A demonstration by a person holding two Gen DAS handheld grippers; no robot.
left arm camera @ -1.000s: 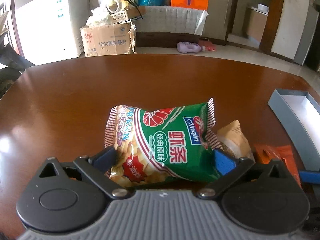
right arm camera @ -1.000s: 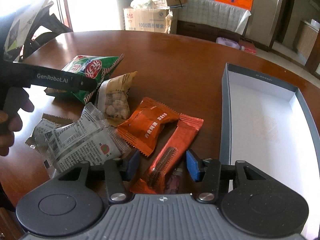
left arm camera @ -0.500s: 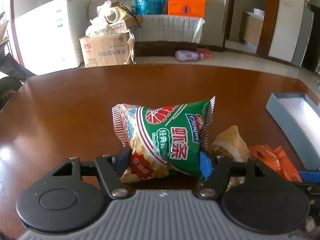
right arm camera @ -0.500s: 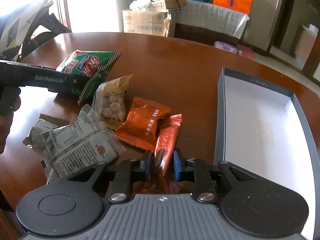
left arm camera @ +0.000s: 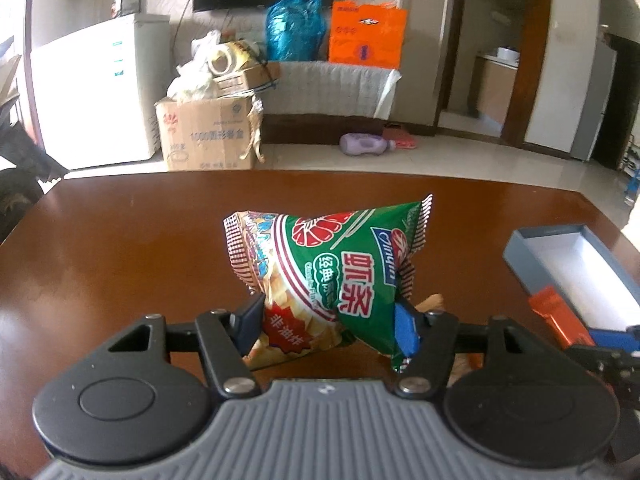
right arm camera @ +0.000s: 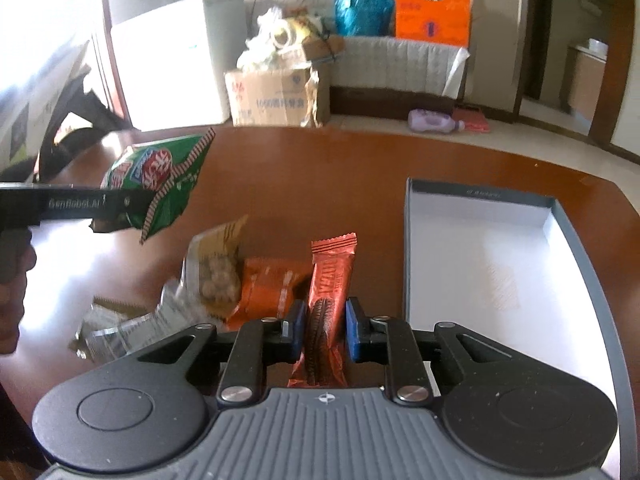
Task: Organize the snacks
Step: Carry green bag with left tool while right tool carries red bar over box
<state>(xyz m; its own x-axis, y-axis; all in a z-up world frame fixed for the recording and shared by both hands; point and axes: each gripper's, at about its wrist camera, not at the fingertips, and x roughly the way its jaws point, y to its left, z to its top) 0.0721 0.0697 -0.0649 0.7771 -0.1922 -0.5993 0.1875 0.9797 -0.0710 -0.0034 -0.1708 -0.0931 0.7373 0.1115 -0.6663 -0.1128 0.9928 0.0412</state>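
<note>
My left gripper [left arm camera: 328, 322] is shut on a green and red shrimp-chip bag [left arm camera: 340, 268], pinching its lower part and holding it upright above the brown table [left arm camera: 120, 248]. In the right wrist view the same bag [right arm camera: 160, 176] hangs at the left in the black left gripper [right arm camera: 112, 206]. Between the blue pads of my right gripper [right arm camera: 324, 328], which is shut, stands a slim red cookie bar [right arm camera: 332, 276], its far end pointing away from me, lifted off the table. To the right lies an open grey box with a white floor [right arm camera: 408, 240], with nothing in it.
On the table, left of the red bar, lie an orange packet [right arm camera: 272, 284], a tan nut pack [right arm camera: 216, 268] and clear printed wrappers [right arm camera: 128, 328]. A person's hand [right arm camera: 12, 312] shows at the left edge. A cardboard carton [left arm camera: 204, 136] and a white fridge stand beyond the table.
Both grippers closed from open, the left onto the green bag and the right onto the red bar. Both then rose, lifting their snacks off the table, and the views tilted up.
</note>
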